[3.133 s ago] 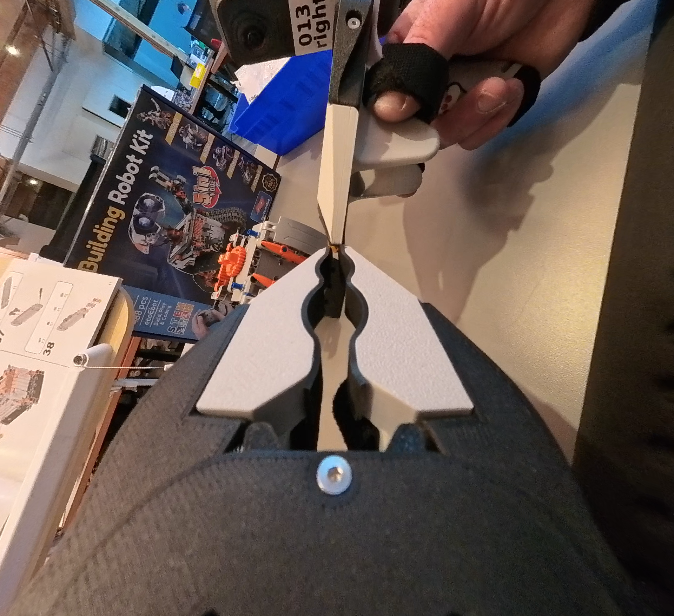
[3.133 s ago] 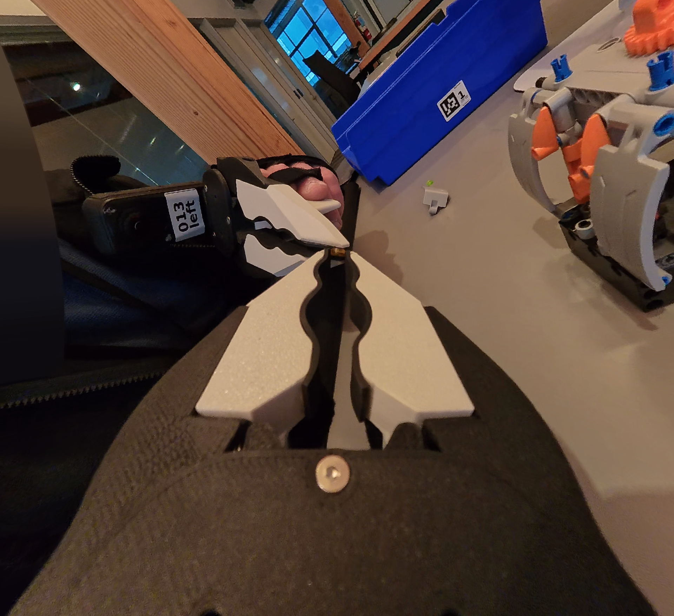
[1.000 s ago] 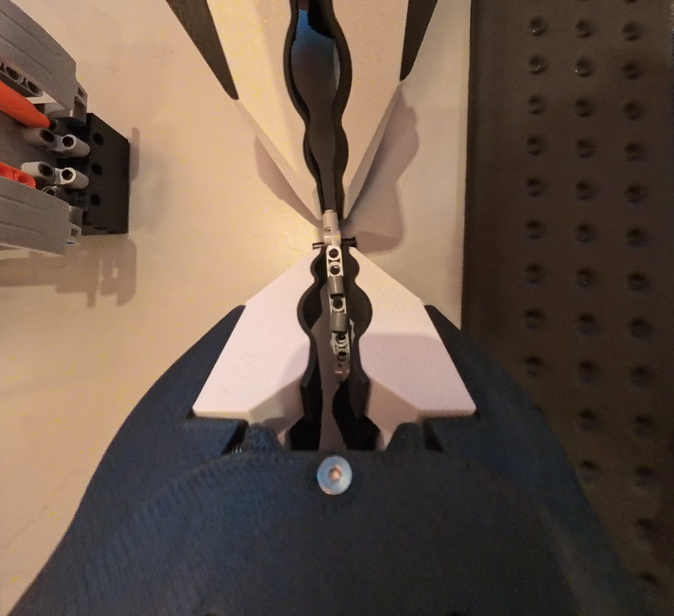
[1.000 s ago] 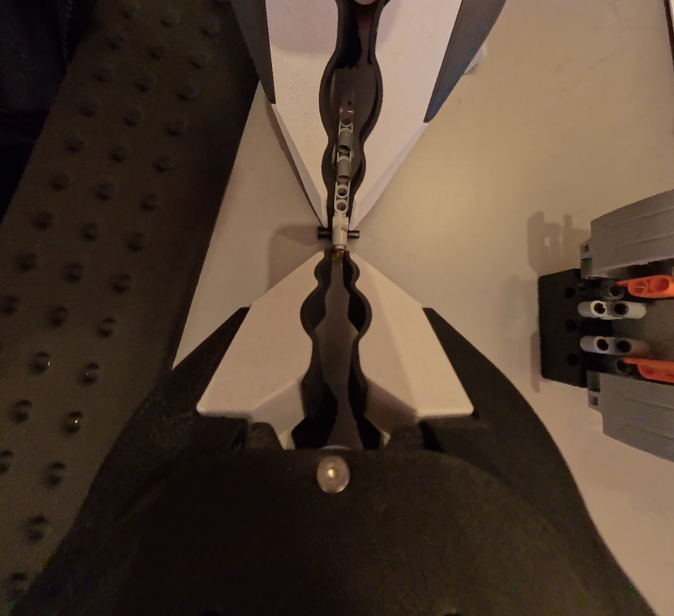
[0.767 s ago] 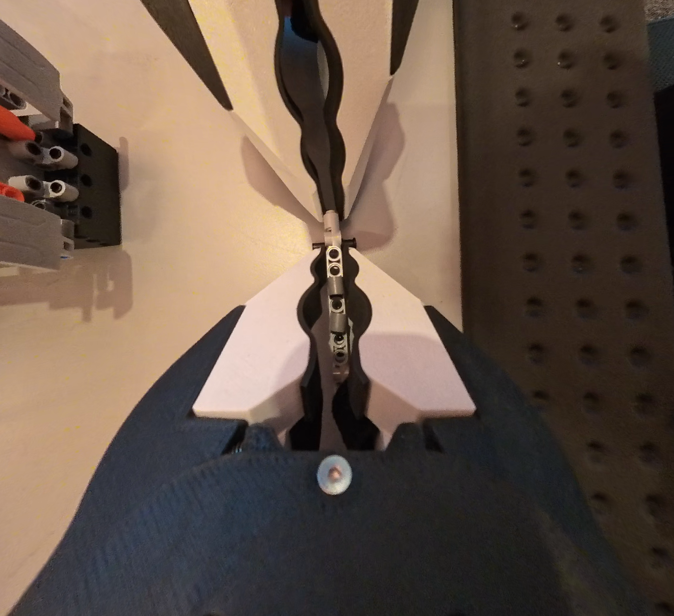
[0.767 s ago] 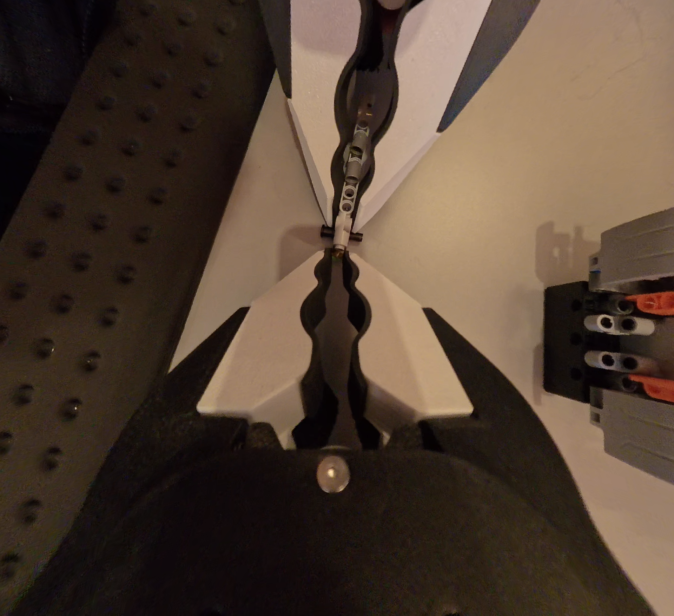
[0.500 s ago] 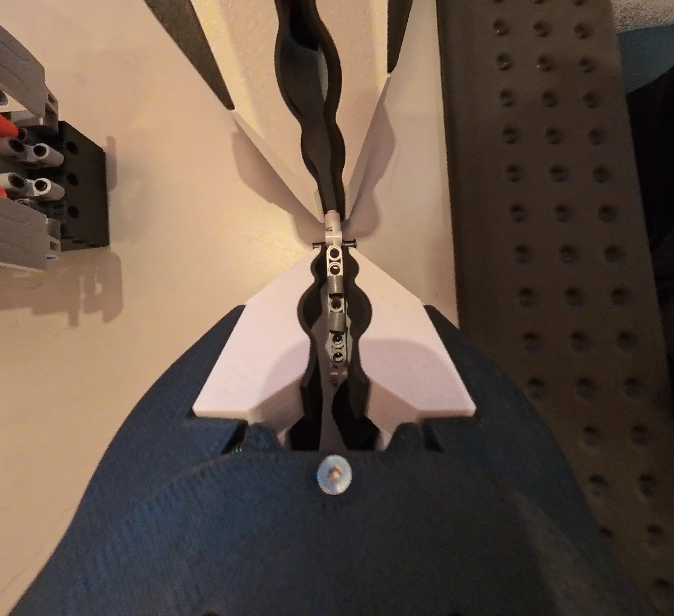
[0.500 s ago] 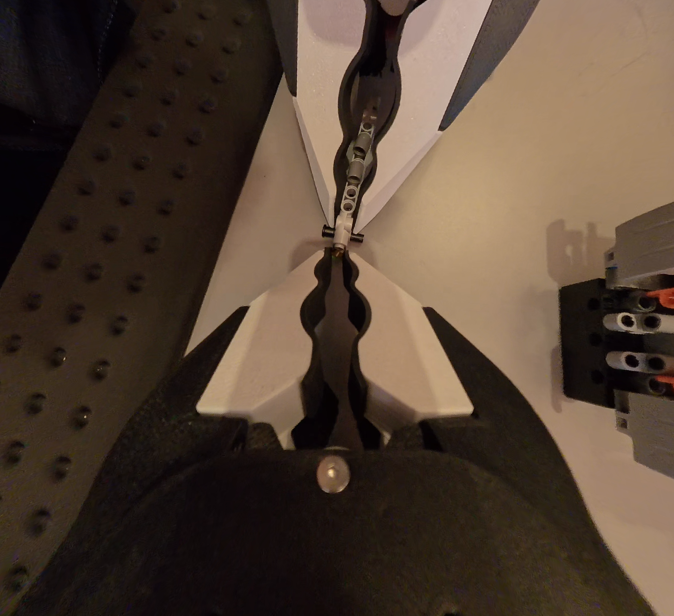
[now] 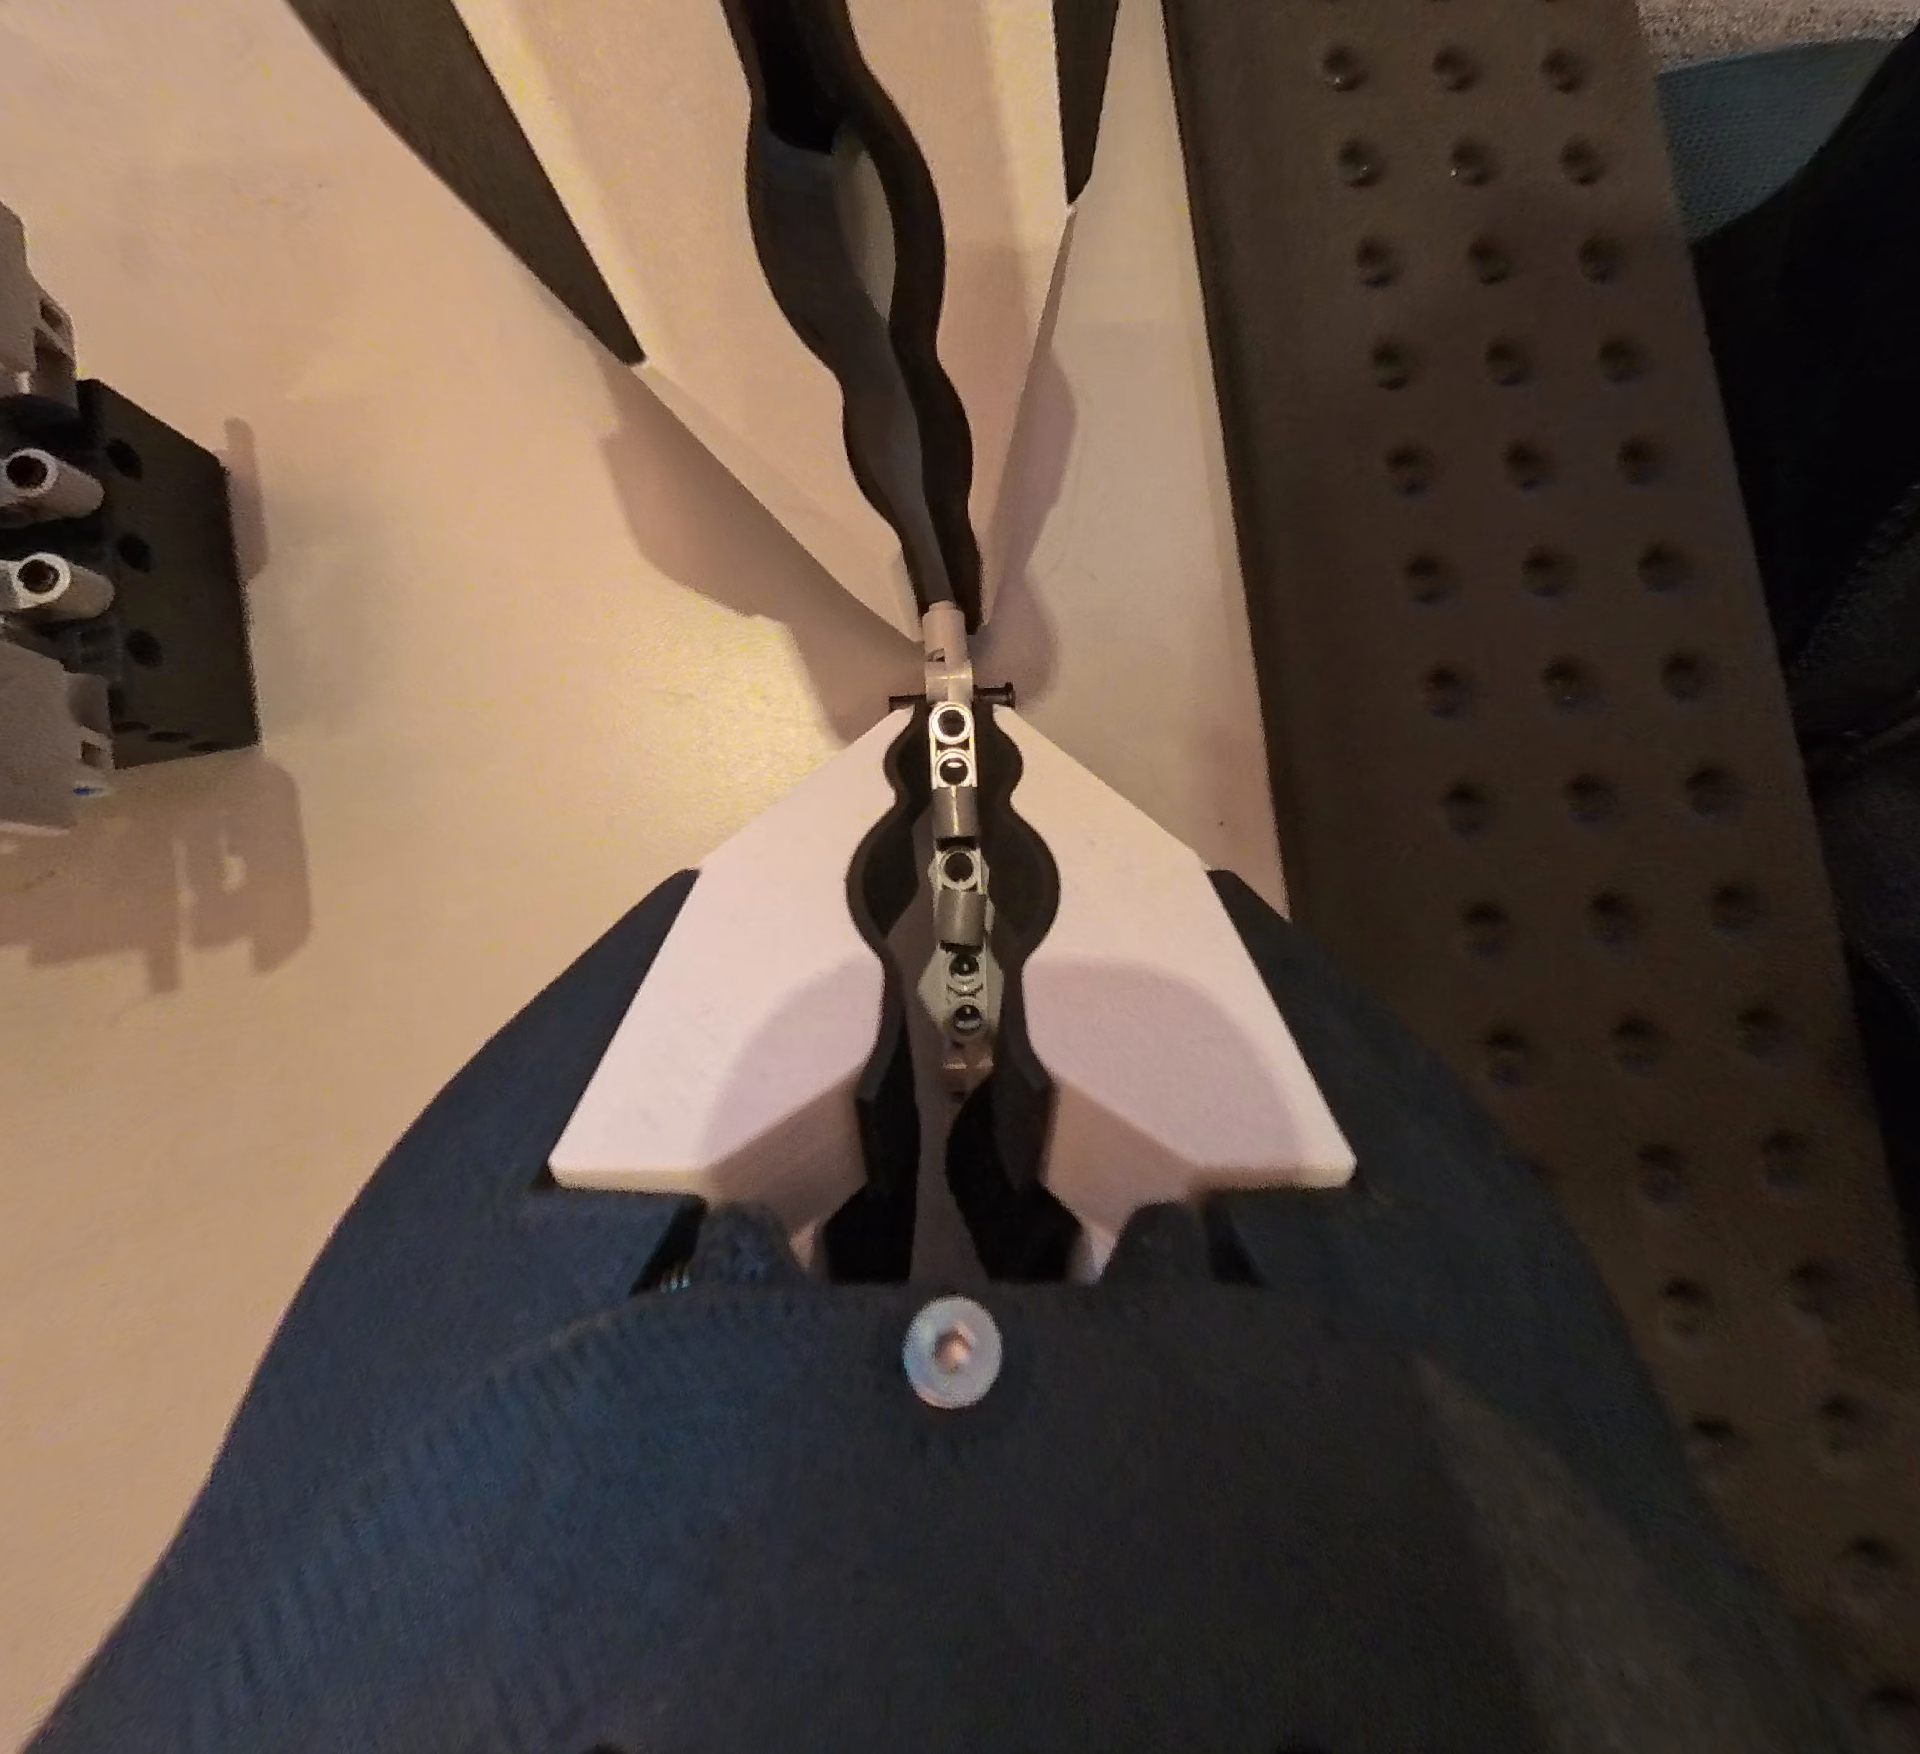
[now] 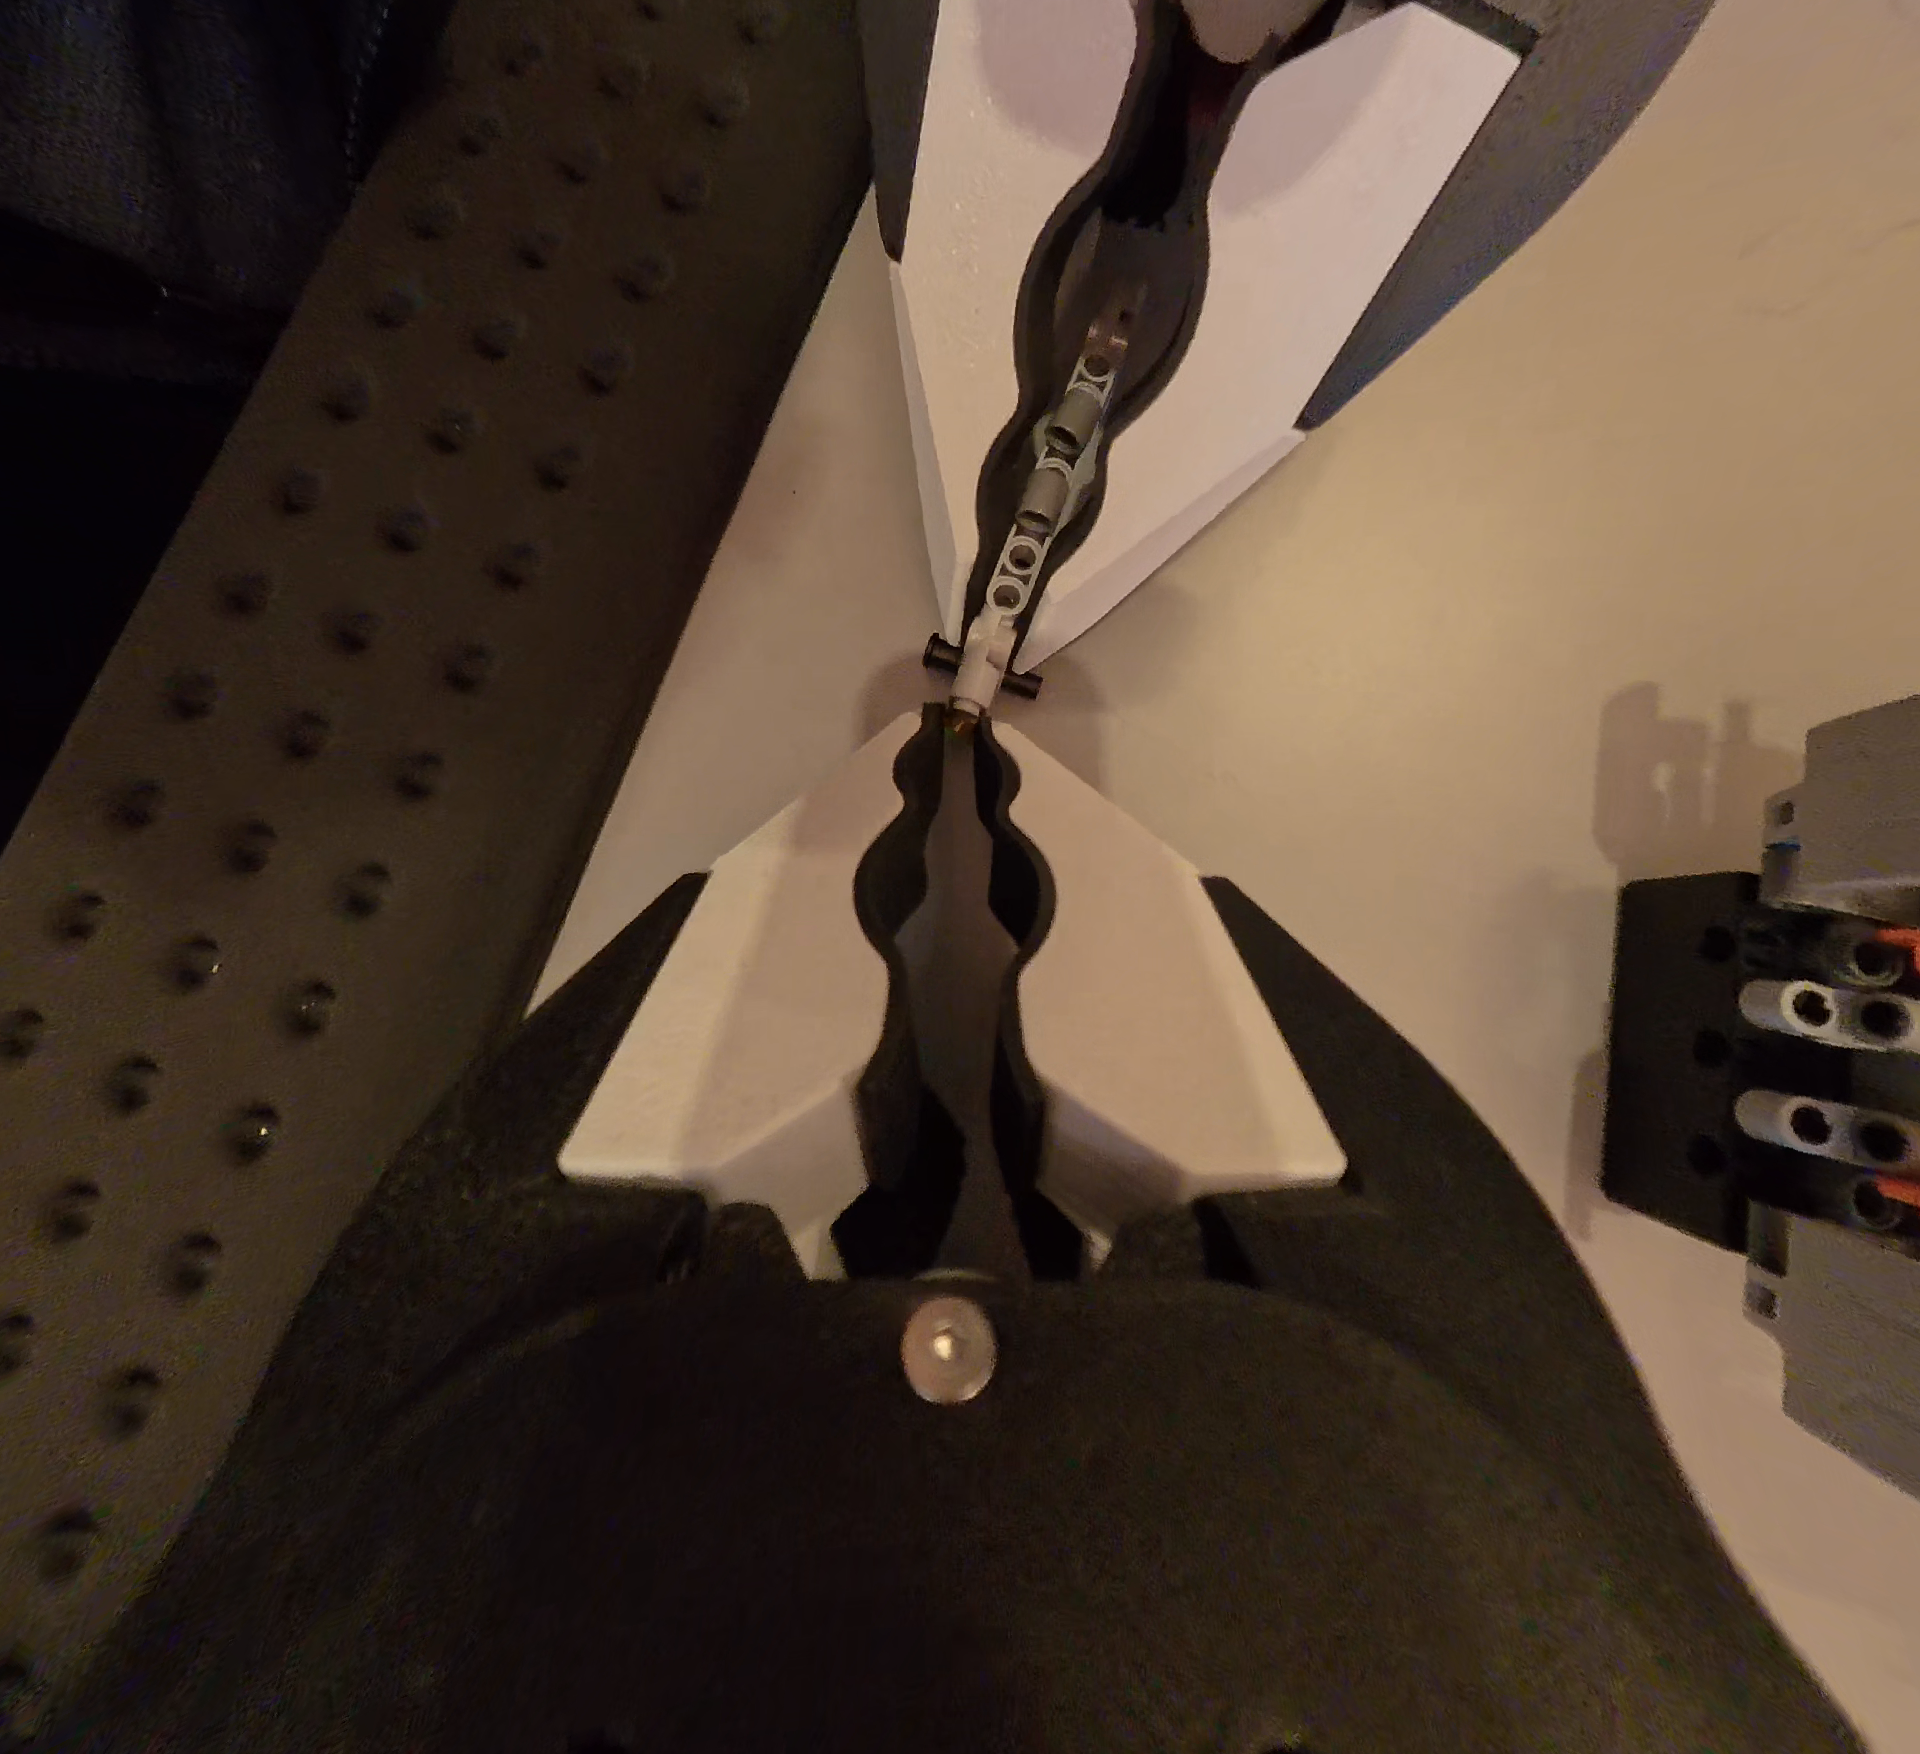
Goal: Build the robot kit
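My left gripper point(image 9: 951, 717) is shut on a grey beam assembly point(image 9: 961, 883) made of linked pieces with holes, which lies along its jaws. At the assembly's front end sits a light grey connector point(image 9: 948, 665) with a black cross pin point(image 9: 997, 692). My right gripper point(image 10: 961, 717) is shut on a small tan pin point(image 10: 958, 720) and meets the connector point(image 10: 982, 655) tip to tip. In the right wrist view the left gripper point(image 10: 997, 618) comes in from the top with the assembly point(image 10: 1049, 478). In the left wrist view the right gripper point(image 9: 943, 618) comes in from the top. Both hover over a pale table point(image 9: 416, 561).
A model of black blocks, grey panels and orange parts stands on the table, at the left edge in the left wrist view point(image 9: 135, 603) and at the right edge in the right wrist view point(image 10: 1766, 1060). A dark studded strip point(image 9: 1558, 665) point(image 10: 312, 665) runs along the table's side. Only a small space, under 4 cm, lies between the two pairs of fingers.
The two grippers stay tip to tip and both stay shut. Over the last second the pair has drifted, so the model slides toward the frame edges. The left gripper now sits more tilted against the right.
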The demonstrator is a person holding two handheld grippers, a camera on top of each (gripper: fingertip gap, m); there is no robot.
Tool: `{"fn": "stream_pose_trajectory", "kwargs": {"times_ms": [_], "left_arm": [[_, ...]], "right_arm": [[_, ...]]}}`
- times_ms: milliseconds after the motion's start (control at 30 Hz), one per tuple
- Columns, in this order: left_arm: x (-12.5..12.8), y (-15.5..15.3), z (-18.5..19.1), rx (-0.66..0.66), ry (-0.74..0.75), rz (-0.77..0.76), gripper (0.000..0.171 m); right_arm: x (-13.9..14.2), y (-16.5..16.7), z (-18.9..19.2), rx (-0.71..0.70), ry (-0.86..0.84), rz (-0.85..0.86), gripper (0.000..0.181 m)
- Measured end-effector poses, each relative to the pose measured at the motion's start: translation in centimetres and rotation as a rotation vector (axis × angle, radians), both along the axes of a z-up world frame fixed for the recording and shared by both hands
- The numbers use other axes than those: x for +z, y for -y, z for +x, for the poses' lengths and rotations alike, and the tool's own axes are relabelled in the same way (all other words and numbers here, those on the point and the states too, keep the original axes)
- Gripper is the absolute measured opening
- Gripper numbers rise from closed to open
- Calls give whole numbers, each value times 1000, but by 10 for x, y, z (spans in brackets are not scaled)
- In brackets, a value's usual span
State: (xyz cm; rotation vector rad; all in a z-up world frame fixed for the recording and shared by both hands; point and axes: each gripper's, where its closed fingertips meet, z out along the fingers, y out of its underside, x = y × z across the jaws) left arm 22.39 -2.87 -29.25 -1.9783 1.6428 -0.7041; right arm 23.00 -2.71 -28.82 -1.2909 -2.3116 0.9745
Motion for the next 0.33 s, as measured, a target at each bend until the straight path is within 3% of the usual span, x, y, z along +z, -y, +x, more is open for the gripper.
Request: {"fn": "stream_pose_trajectory", "kwargs": {"times_ms": [333], "left_arm": [[0,2,-2,-38,-3,-10,5]], "right_arm": [[0,3,-1,28,33,-34,4]]}}
